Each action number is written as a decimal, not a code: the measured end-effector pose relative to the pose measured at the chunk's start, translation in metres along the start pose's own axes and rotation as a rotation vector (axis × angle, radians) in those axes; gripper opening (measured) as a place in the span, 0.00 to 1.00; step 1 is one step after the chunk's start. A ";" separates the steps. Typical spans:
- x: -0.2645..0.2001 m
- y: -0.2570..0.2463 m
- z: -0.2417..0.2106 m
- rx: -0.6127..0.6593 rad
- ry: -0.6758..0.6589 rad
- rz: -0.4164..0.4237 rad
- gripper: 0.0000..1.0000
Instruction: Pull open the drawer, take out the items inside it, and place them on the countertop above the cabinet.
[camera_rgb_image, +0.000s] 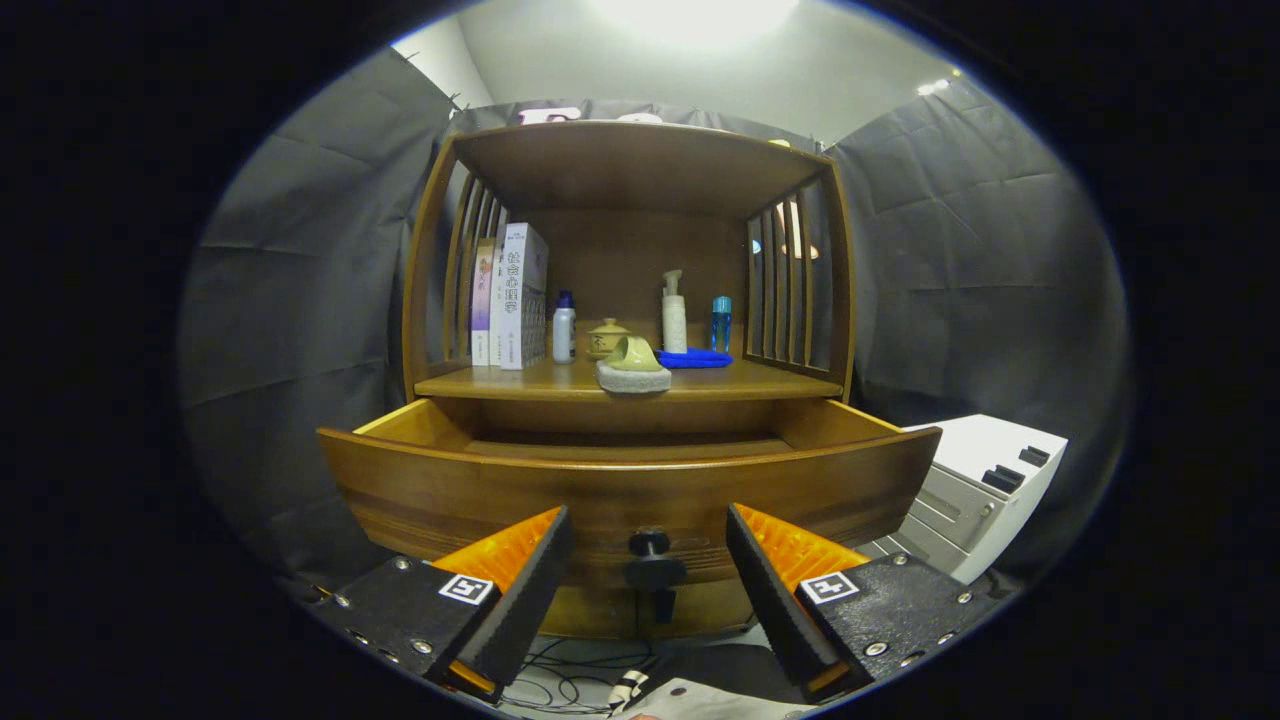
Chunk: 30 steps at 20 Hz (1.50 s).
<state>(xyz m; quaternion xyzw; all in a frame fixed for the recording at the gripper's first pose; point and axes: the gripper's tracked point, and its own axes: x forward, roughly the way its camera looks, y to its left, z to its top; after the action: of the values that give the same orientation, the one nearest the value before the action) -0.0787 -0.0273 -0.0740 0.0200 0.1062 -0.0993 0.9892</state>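
The wooden drawer (630, 480) of the cabinet stands pulled out toward me, its front panel just beyond my fingers. Its dark knob (649, 545) sits between the fingertips, a little ahead of them. My gripper (650, 545) is open and holds nothing. The drawer's inside is hidden behind its front panel. On the countertop (780, 382) above the drawer, near its front edge, lies a grey sponge-like block with a yellow-green item on top (633, 364).
On the countertop also stand books (510, 297) at the left, a white bottle (564, 328), a small lidded pot (606, 336), a pump bottle (674, 312), a blue bottle (721, 323) and a blue cloth (695, 358). A white-grey unit (975, 490) stands to the right. Cables (580, 675) lie on the floor below.
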 end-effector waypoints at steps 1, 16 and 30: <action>0.002 0.000 -0.004 0.001 0.010 -0.001 0.95; 0.046 0.010 -0.010 -0.020 0.060 0.054 0.92; 0.110 0.020 0.000 -0.013 0.073 0.086 0.92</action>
<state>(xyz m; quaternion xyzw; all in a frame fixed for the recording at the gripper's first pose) 0.0309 -0.0288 -0.0977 0.0220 0.1419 -0.0550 0.9881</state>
